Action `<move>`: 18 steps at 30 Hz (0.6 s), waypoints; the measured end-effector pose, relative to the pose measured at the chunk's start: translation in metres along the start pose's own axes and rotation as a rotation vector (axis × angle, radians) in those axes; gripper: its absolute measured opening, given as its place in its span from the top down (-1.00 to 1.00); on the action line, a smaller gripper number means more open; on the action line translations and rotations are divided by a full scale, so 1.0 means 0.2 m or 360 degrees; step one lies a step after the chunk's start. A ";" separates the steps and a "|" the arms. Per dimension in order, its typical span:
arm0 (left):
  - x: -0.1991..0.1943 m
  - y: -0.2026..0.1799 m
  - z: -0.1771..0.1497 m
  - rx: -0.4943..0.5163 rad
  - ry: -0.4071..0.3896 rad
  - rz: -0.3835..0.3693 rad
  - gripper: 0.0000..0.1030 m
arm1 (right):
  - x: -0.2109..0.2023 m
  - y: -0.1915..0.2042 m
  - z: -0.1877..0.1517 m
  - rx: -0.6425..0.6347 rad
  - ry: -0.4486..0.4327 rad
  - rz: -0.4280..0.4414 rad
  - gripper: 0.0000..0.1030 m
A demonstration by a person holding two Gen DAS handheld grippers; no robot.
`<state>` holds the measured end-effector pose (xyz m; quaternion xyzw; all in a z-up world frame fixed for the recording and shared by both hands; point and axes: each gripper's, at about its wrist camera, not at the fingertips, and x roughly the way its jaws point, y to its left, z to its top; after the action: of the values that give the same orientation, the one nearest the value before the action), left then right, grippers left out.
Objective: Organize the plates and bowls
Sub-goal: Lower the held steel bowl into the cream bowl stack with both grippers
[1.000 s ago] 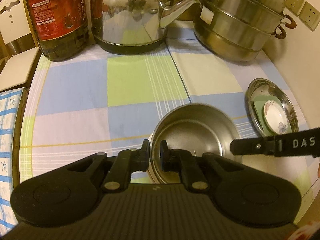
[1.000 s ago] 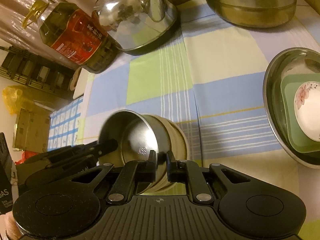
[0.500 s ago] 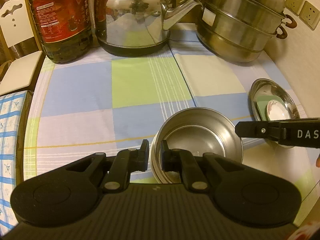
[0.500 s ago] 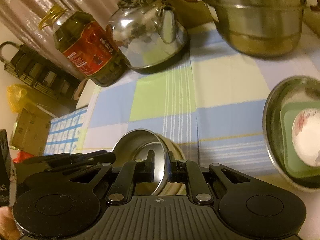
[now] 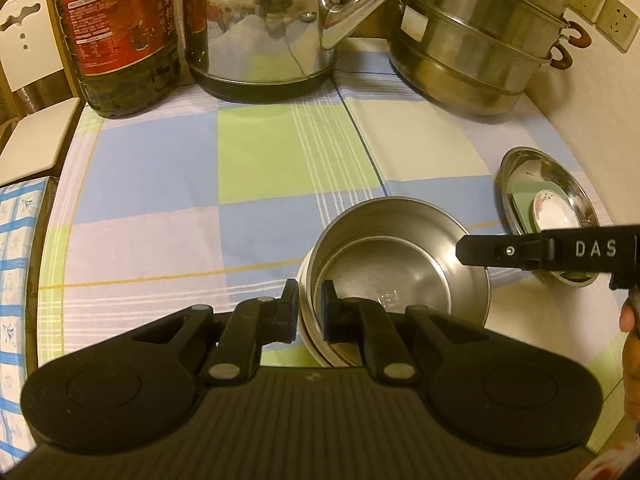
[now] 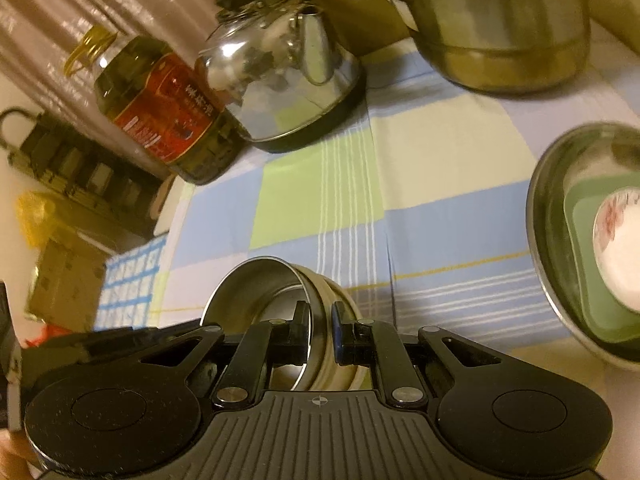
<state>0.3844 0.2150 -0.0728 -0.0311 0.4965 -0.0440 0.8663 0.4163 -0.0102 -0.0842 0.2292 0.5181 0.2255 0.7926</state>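
Open cloth (image 5: 160,184); kettle (image 5: 260,28) behind

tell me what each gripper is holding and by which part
Both hold the stacked steel bowls by the rim wall: the left gripper pinches the near edge, the right gripper the opposite edge, one finger inside, one outside.

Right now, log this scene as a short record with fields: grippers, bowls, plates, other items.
left gripper: shut on the near rim of the steel bowl
right gripper: shut on the same bowl's opposite rim
bowls: steel bowl sits in a cream-sided bowl
plates: steel plate holding a green square dish and a white floral saucer
surface: checked tablecloth
at back: oil bottle, kettle, steamer pot
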 end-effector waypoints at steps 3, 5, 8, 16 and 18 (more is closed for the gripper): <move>0.00 -0.01 0.00 0.0018 -0.0005 0.0011 0.83 | 0.00 -0.05 0.02 0.0115 0.0011 0.0046 0.78; 0.00 -0.01 -0.01 0.0020 -0.0008 0.0011 0.83 | 0.00 -0.07 0.03 0.0198 0.0022 0.0076 0.78; 0.00 -0.01 0.00 0.0013 -0.0011 0.0004 0.83 | -0.01 -0.10 0.03 0.0266 0.0037 0.0097 0.77; -0.01 -0.01 0.00 0.0012 -0.0023 0.0014 0.83 | 0.00 -0.15 0.05 0.0440 0.0095 0.0111 0.76; -0.01 -0.01 0.00 0.0006 -0.0018 0.0023 0.83 | 0.00 -0.14 0.05 0.0414 0.0083 0.0108 0.77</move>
<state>0.3830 0.2124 -0.0715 -0.0260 0.4917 -0.0385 0.8695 0.4287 -0.0339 -0.0965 0.3415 0.5553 0.1891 0.7343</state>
